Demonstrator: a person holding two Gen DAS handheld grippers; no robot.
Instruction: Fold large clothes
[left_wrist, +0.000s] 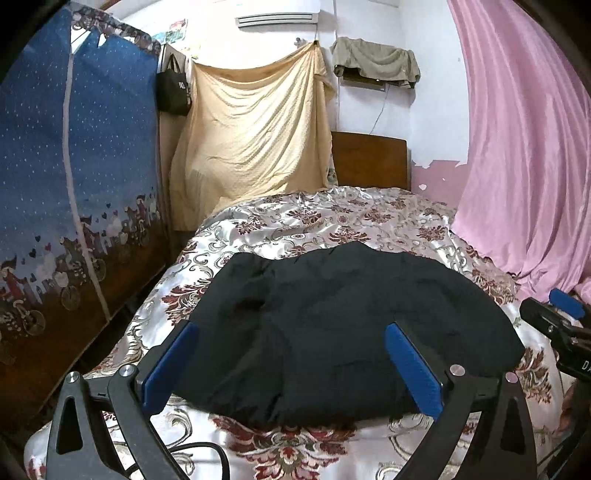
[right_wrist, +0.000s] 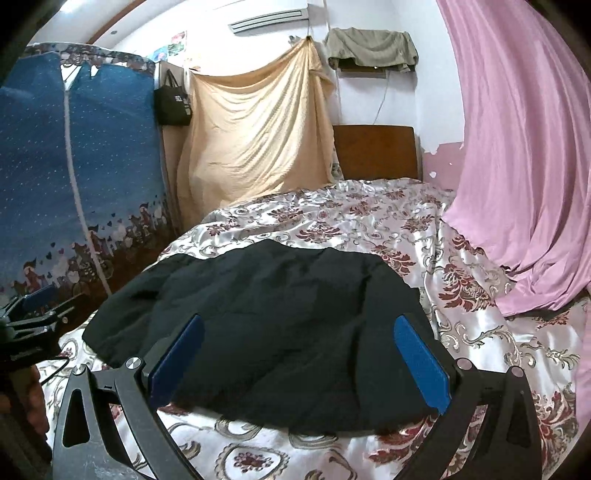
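Both my tongs are spread wide with nothing between the pads: the left gripper (left_wrist: 291, 363) and the right gripper (right_wrist: 301, 356) hover above the near edge of the black garment (left_wrist: 343, 328). It lies folded on the floral bedspread (left_wrist: 332, 218), dead ahead at 12 o'clock, pink curtain (left_wrist: 524, 147) at 2.

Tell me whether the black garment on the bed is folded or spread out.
Folded: the black garment lies as a compact, thick bundle with doubled edges on the floral bedspread, no sleeves showing.
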